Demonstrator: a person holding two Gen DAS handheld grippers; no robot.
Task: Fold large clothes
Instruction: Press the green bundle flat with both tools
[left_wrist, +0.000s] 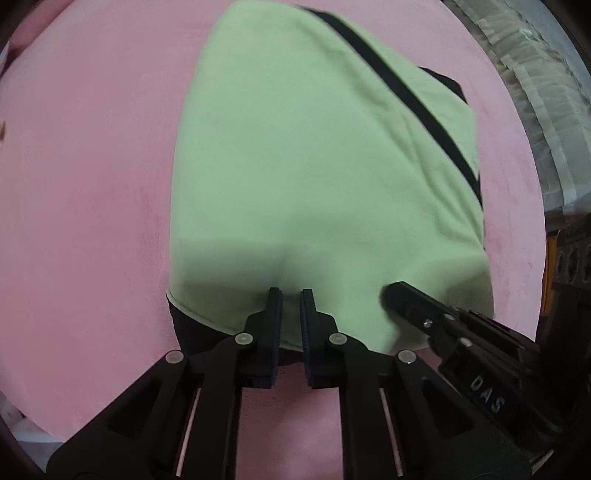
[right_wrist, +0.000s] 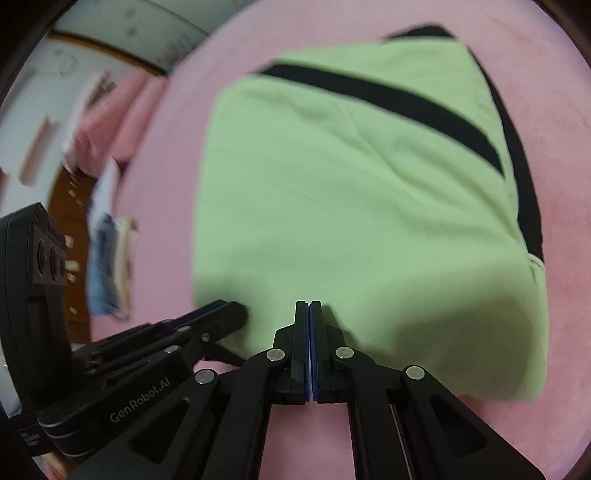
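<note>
both grippers — left gripper (left_wrist: 291, 295), right gripper (right_wrist: 308, 306) — pinch the green garment's (left_wrist: 295, 166) near edge.

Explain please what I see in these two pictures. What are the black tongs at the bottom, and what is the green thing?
No robot here: a person holds a two-finger gripper in each hand, each carrying a fisheye camera looking along its fingers. One picture comes from the left gripper, the other from the right gripper; each also sees the other at its side. On the pink surface lies a partly folded green garment with black stripes. Both grippers sit at its near edge, jaws nearly shut; fabric bunches between the left tips, so it looks pinched.
</note>
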